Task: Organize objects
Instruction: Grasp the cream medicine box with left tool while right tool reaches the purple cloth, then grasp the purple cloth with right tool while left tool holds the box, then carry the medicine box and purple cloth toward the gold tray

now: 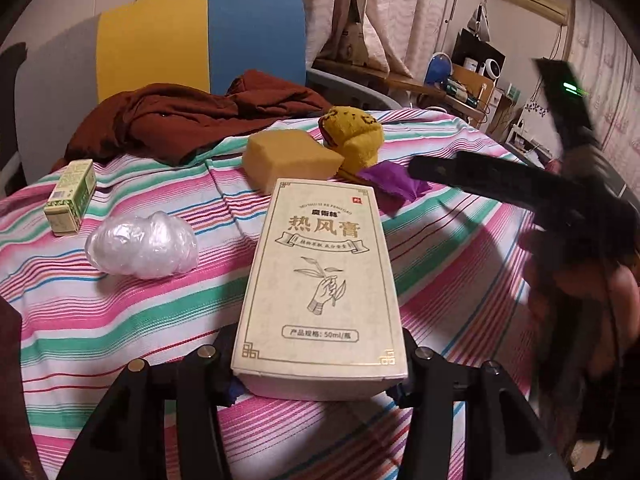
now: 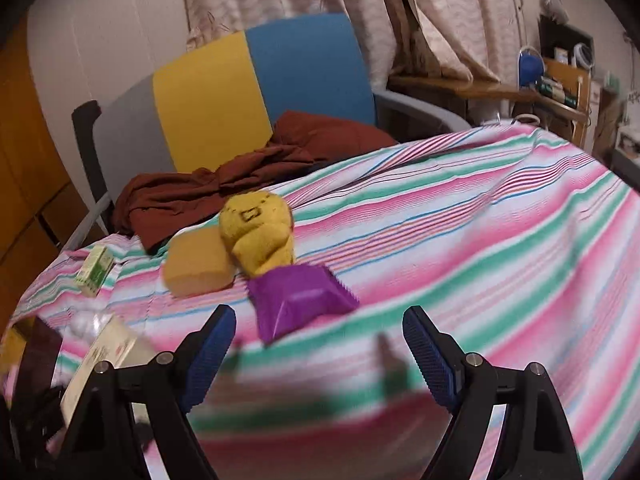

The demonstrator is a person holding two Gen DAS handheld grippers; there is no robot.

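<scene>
My left gripper [image 1: 320, 384] is shut on a tall cream box [image 1: 320, 280] with gold Chinese print, holding it by its near end above the striped cloth. My right gripper [image 2: 318, 344] is open and empty, just in front of a purple packet [image 2: 300, 304]; it shows blurred in the left wrist view [image 1: 500, 184]. Behind the packet lie a yellow plush toy [image 2: 260, 232] and a yellow sponge block [image 2: 198, 264]. The cream box shows at the lower left of the right wrist view [image 2: 104, 364].
A small green-and-white box [image 1: 70, 200] and a crumpled clear plastic bag [image 1: 142, 244] lie on the left of the striped tablecloth [image 1: 440, 280]. A dark red cloth [image 1: 180, 120] is heaped at the back edge, before a yellow-and-blue chair [image 1: 200, 40]. Cluttered shelves [image 1: 468, 80] stand at right.
</scene>
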